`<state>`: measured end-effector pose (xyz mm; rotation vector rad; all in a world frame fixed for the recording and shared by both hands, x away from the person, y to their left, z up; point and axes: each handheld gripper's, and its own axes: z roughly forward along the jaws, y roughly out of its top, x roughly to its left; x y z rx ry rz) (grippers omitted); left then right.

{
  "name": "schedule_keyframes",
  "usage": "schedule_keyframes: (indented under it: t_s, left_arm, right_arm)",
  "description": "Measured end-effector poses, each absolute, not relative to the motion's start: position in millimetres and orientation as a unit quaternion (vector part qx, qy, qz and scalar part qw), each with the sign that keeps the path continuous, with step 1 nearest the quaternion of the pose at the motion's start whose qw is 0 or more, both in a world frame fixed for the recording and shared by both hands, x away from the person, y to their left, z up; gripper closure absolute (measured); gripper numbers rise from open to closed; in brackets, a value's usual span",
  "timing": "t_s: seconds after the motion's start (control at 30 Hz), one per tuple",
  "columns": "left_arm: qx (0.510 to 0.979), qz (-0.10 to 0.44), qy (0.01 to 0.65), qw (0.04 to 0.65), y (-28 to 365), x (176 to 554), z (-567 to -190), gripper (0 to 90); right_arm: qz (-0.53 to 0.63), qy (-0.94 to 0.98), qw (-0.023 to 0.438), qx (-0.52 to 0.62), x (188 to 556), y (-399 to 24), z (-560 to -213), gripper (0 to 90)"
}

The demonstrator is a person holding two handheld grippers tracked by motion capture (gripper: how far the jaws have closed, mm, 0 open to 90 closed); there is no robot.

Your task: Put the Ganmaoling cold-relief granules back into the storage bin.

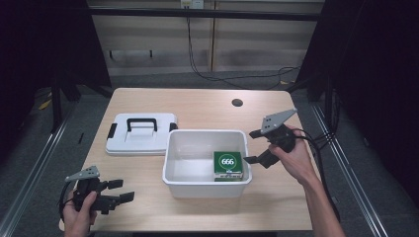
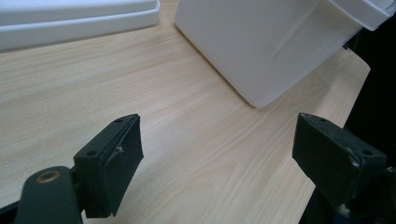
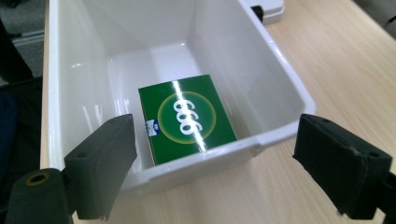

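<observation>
Pale wood grain covers the table (image 1: 197, 106), which stands before a beige panelled wall with black cables trailing down it. A white bin (image 1: 174, 163) sits at the middle of the table, and in its near right corner lies a green box (image 1: 228, 165) — flat, face up, printed with "666" in white inside a pale ring. In the right gripper view the numerals read upside down, and a small blue-and-white mark beside them is too small to read; the bin's rim cuts off the box's near edge. Left of the bin, touching or just beside it, rests a white lid (image 1: 141, 133) with a black handle and black side clips.

The right gripper (image 1: 253, 146) hangs just outside the bin's right wall, jaws spread wide and holding nothing. The left gripper (image 1: 122, 190) is at the table's near left corner, well apart from the box, jaws likewise parted and empty — its own view shows the bin's outer wall and a strip of the lid.
</observation>
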<state>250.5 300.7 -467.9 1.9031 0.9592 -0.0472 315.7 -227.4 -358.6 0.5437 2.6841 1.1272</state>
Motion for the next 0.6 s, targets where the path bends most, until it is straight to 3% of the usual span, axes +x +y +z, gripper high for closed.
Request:
schedule_keyframes:
  t_s: [0.6]
  left_arm:
    - [0.778, -0.016, 0.395, 0.488, 302, 249, -466, 16.1]
  right_arm:
    - [0.431, 0.859, 0.136, 0.24, 277, -273, -376, 12.7]
